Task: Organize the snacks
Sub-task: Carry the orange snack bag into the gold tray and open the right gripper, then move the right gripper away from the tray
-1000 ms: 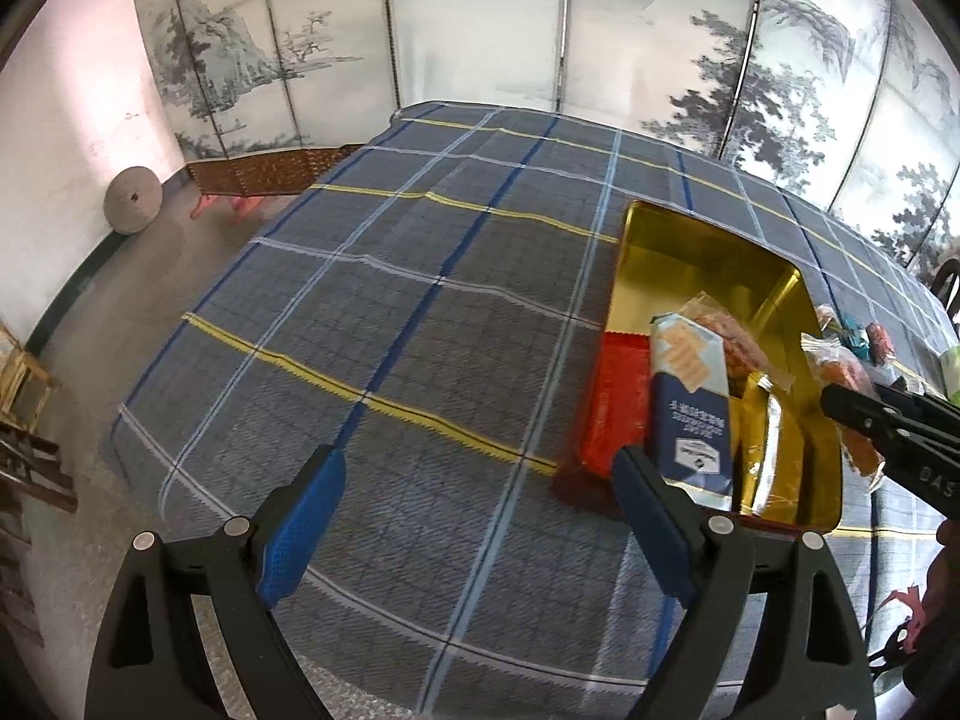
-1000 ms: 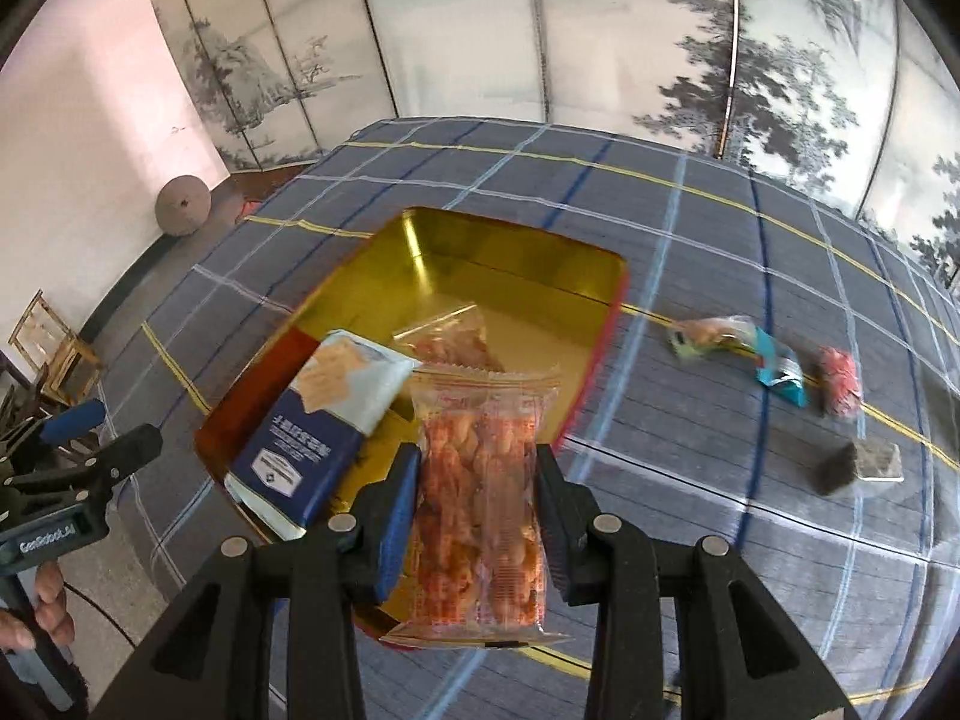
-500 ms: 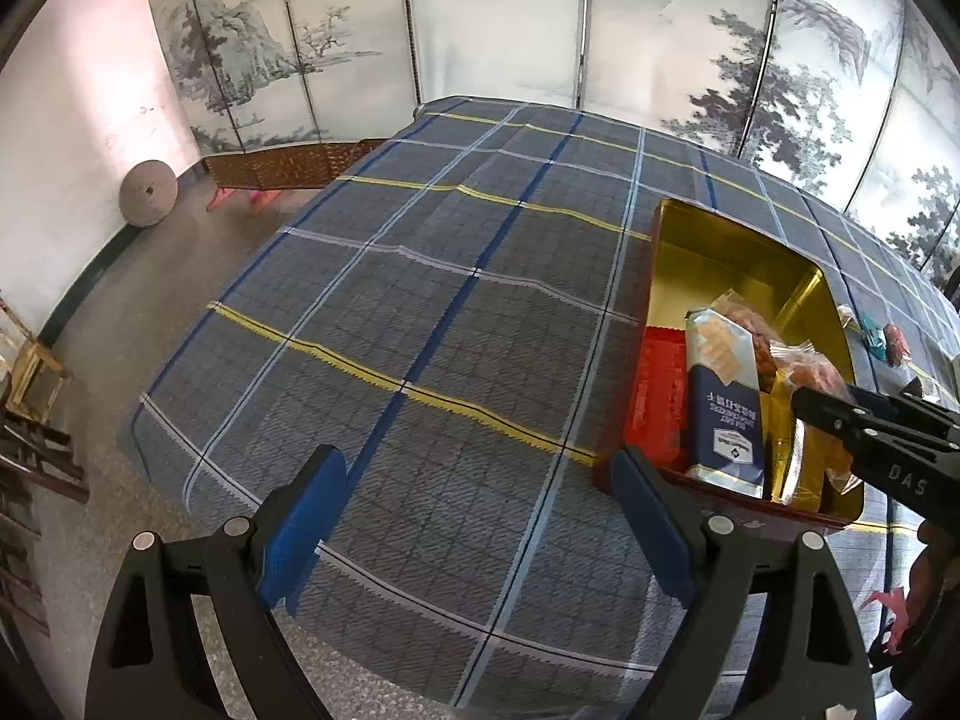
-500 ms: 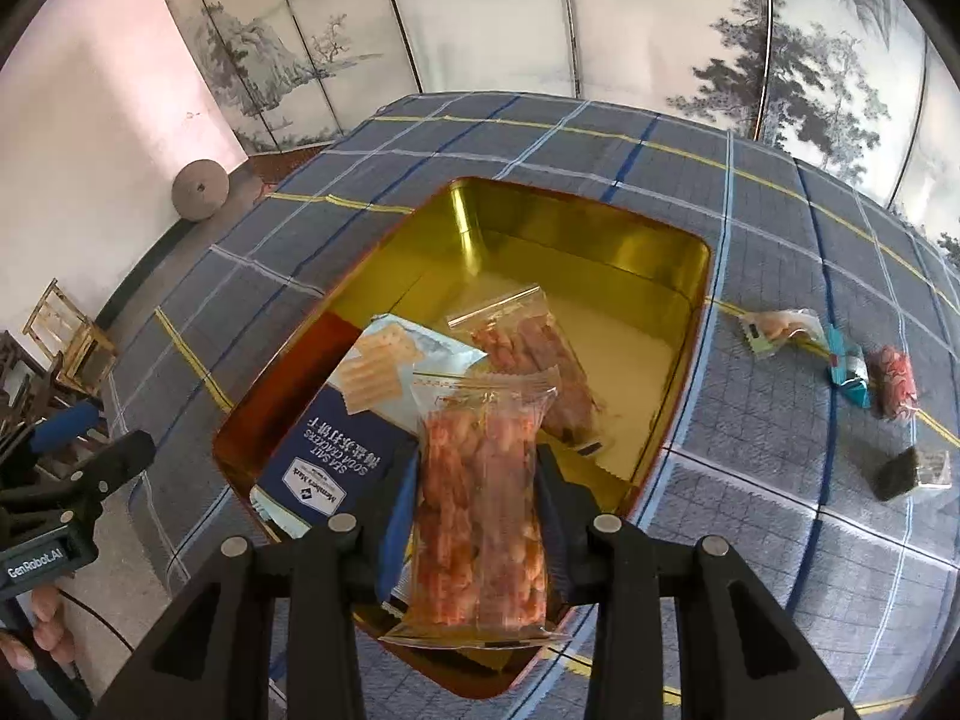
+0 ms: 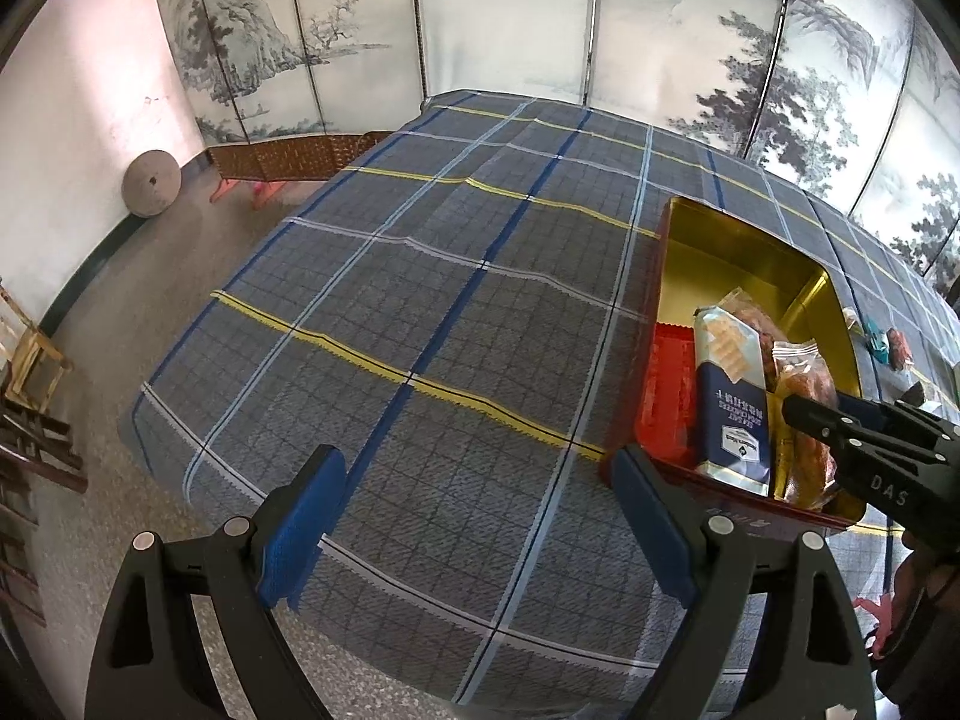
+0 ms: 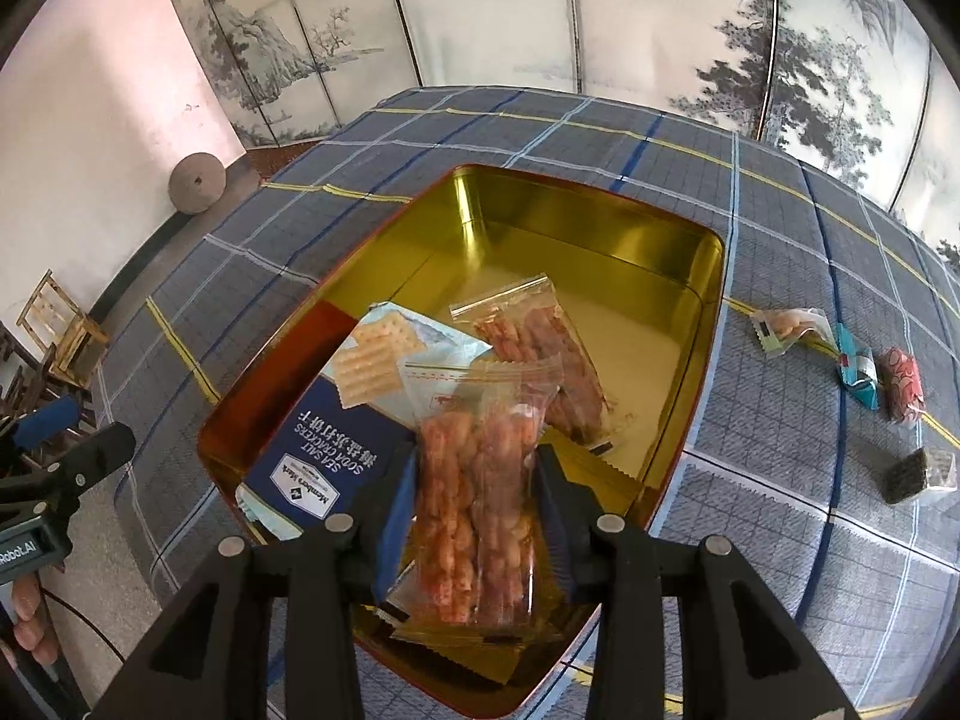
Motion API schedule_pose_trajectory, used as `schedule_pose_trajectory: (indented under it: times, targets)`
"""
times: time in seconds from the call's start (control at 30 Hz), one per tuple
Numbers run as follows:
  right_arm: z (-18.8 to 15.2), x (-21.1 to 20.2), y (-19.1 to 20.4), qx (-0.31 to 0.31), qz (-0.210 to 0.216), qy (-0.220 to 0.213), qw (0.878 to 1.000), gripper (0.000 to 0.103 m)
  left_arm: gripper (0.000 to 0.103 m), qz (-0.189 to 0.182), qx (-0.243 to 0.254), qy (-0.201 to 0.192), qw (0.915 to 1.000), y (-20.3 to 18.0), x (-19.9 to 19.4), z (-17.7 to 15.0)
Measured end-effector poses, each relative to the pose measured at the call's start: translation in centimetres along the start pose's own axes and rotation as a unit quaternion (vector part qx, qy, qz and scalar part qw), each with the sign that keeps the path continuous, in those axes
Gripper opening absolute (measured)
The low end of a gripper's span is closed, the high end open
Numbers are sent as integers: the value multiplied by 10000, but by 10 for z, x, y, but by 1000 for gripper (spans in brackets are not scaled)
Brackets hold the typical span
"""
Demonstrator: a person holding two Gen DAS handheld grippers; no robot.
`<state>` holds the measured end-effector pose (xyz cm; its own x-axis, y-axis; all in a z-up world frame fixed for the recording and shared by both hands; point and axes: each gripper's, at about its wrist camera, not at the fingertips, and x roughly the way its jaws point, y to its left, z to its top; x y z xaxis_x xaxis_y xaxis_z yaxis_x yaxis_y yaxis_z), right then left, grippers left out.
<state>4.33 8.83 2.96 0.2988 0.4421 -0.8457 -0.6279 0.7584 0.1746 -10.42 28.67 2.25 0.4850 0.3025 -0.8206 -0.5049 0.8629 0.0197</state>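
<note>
Right gripper (image 6: 477,495), jaws just opening slightly, still clamps a clear snack bag (image 6: 480,480) above the near end of the gold tin (image 6: 708,312). Cracker box (image 6: 336,450) lies left inside. Left gripper (image 5: 474,528) stands apart, empty, over the table (image 5: 390,312).

A folding screen painted with grey ink trees and hills (image 5: 510,18) is standing behind the counter, which is wearing a grey plaid cloth with blue, white and yellow stripes (image 5: 420,312). A round grey stone disc with a centre hole (image 5: 151,182) is leaning against the pale wall (image 5: 72,138). Wooden chairs (image 6: 54,330) are sitting on the speckled floor (image 5: 180,252).
</note>
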Motion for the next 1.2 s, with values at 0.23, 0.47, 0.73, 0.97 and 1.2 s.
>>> schedule_pose_trajectory:
  times: [0.23, 0.47, 0.73, 0.97, 1.2]
  targets:
    - [-1, -3, -2, -18, 38, 22, 10000, 48, 88, -19, 40, -9, 10000, -5, 0, 2]
    - [-2, -20, -4, -123, -29, -190, 9997, 57, 88, -35, 45, -6, 10000, -7, 0, 3]
    - [-5, -50, -51, 170, -448, -548, 9973, 62, 88, -80, 144, -36, 9999, -20, -2, 5]
    - [-21, -65, -138, 785, -1233, -622, 9873, 68, 88, -135, 290, -33, 9995, -38, -2, 8]
    - [-44, -73, -206, 1112, -1607, -702, 9782, 72, 88, -184, 526, 14, 9984, -65, 2, 12]
